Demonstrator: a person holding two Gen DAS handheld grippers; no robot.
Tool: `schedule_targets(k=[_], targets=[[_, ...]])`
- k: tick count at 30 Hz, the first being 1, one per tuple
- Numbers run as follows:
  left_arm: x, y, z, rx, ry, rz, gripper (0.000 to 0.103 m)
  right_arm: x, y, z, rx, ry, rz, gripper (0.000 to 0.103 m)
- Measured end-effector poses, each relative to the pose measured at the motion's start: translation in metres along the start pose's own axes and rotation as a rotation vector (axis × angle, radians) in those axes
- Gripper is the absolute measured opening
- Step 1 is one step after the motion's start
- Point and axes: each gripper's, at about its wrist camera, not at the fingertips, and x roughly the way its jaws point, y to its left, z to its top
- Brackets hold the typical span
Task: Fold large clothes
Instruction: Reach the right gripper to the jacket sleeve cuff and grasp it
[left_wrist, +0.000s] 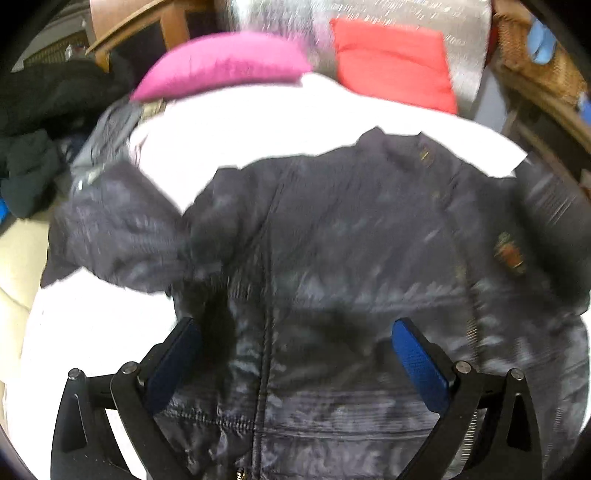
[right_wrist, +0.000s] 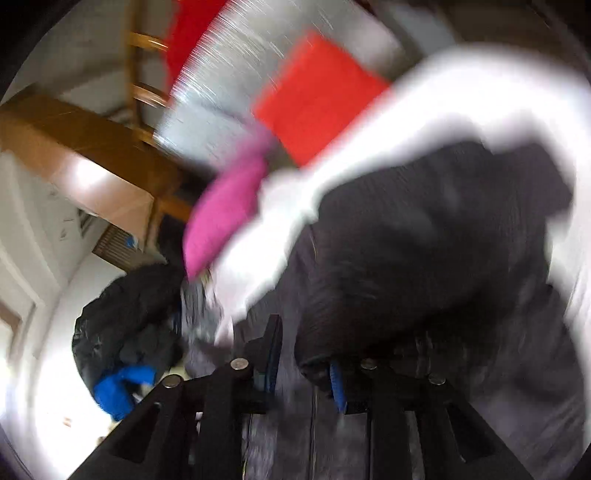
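A dark quilted jacket (left_wrist: 332, 240) lies spread on a white sheet (left_wrist: 258, 125), its zip running toward me and one sleeve (left_wrist: 118, 229) bunched out to the left. My left gripper (left_wrist: 295, 322) hovers over the jacket's lower part, open wide, blue pads (left_wrist: 417, 362) clear of the cloth. In the blurred right wrist view, my right gripper (right_wrist: 304, 354) stands nearly closed with a fold of the dark jacket (right_wrist: 424, 240) caught between its pads and bulging up above the fingers.
A pink cushion (left_wrist: 229, 62) and a red cushion (left_wrist: 391, 62) lean at the far side of the sheet. A heap of dark clothes (right_wrist: 122, 325) with a blue item (right_wrist: 118, 387) lies to the left, near a wooden table (right_wrist: 74, 147).
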Motion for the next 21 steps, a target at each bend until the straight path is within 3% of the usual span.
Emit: schedule_targets(k=[3, 5, 6, 11, 13, 16, 18, 19, 21], targets=[[-0.020, -0.020, 0.016, 0.046, -0.037, -0.031, 0.103, 0.013, -0.033, -0.008, 0.183, 0.086, 0.058, 0.036], [-0.028, -0.042, 0.021, 0.079, -0.060, -0.043, 0.103, 0.004, -0.051, -0.008, 0.298, 0.097, 0.097, 0.091], [-0.031, -0.050, 0.024, 0.085, -0.065, -0.050, 0.103, -0.006, -0.060, -0.007, 0.350, 0.064, 0.154, 0.095], [-0.042, -0.113, 0.026, 0.130, -0.104, -0.104, 0.103, -0.052, -0.095, 0.007, 0.479, -0.079, 0.327, 0.095], [-0.043, -0.136, 0.025, 0.150, -0.121, -0.107, 0.103, -0.067, -0.112, 0.011, 0.548, -0.129, 0.319, 0.094], [-0.042, -0.170, 0.024, 0.184, -0.149, -0.112, 0.103, -0.073, -0.135, 0.011, 0.639, -0.178, 0.315, 0.069], [-0.047, -0.188, 0.023, 0.210, -0.171, -0.103, 0.103, -0.063, -0.139, 0.008, 0.683, -0.152, 0.286, 0.056], [-0.045, -0.200, 0.023, 0.242, -0.186, -0.081, 0.103, -0.062, -0.143, 0.002, 0.691, -0.131, 0.270, 0.043], [-0.036, -0.219, 0.023, 0.305, -0.195, -0.017, 0.093, -0.054, -0.151, -0.005, 0.727, -0.092, 0.236, 0.039]])
